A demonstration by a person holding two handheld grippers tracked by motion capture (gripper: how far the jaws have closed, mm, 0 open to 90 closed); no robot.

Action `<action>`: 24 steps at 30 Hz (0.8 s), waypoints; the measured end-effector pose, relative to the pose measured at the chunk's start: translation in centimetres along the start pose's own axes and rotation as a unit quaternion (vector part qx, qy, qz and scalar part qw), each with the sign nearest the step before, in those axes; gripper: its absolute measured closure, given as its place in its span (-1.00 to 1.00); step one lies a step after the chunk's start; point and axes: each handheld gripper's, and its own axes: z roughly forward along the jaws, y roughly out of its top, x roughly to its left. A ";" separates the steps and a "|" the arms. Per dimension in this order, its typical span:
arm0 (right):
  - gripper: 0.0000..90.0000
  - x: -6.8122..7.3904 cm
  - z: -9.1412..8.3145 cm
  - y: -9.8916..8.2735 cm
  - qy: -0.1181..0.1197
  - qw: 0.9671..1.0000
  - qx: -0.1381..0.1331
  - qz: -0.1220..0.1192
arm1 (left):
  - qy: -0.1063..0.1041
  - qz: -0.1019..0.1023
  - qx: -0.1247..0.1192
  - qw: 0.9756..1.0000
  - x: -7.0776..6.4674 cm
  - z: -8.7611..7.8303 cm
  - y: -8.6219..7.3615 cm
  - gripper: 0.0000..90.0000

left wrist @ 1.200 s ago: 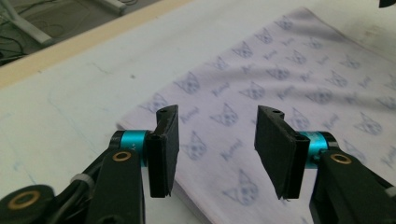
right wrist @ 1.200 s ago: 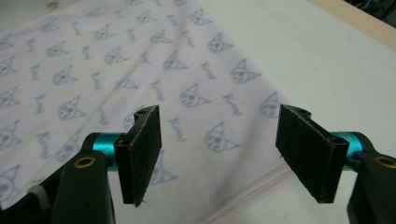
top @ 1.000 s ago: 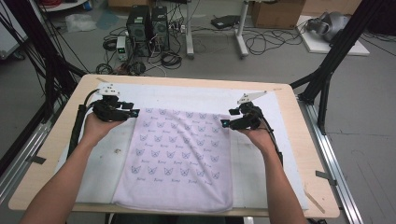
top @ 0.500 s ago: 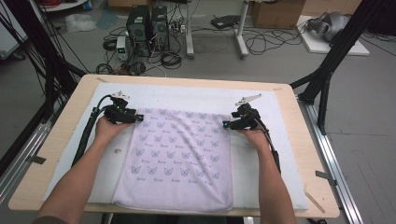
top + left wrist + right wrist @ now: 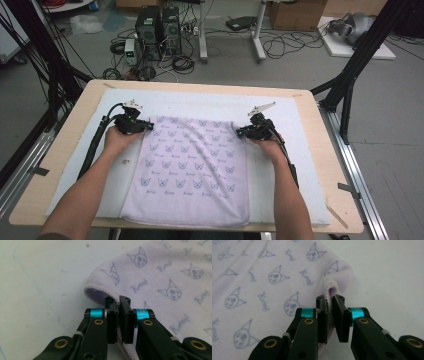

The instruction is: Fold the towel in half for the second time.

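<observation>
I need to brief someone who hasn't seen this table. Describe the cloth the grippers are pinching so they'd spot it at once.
On the wooden table lies a white mat, and on the middle of it a pale lilac towel is spread flat. The left gripper and right gripper each pinch one of its far corners. Its rows of small blue cat faces with script lettering set it apart from the plain mat.

The lilac towel (image 5: pixel 192 170) with cat-face print lies flat mid-table, its near edge at the table's near edge, both far corners pinched up.
</observation>
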 end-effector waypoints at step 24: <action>0.83 8.4 -8.7 -3.9 0.059 0.995 -0.069 -0.034 | -0.052 0.084 -0.107 0.989 -7.9 -10.9 -7.3 0.89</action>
